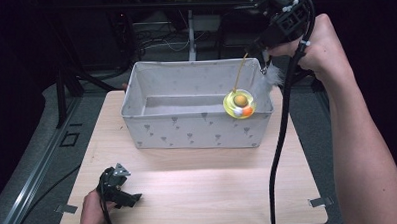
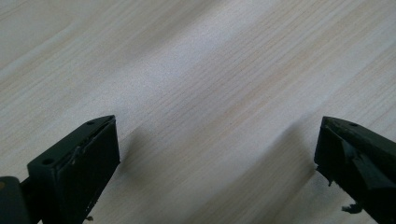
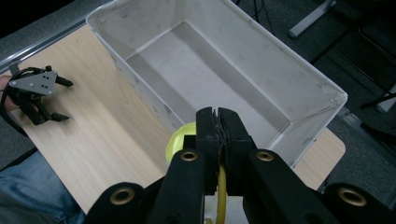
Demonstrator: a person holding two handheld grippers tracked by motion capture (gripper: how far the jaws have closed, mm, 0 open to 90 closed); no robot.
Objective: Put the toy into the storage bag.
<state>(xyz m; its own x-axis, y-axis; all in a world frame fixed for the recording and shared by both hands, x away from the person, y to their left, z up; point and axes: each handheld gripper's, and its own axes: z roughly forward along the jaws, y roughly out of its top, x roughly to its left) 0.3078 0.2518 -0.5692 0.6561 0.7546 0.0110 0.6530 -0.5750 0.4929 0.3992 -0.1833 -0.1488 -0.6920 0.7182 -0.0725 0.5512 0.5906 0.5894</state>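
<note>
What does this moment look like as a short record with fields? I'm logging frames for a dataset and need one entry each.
Surface: wooden table
Container: grey fabric bin at the far side of the table, open top, nothing lying on its floor
Held item: yellow toy hanging on a yellow cord, with a white tuft beside it
Toy position: above the bin's right end
Right gripper: raised, jaws shut on the cord
Left gripper: low at the table's near left corner, jaws open, nothing between them

Matt pale wood-grain table (image 1: 199,192), soft grey cloth bin (image 1: 197,127) (printed).
</note>
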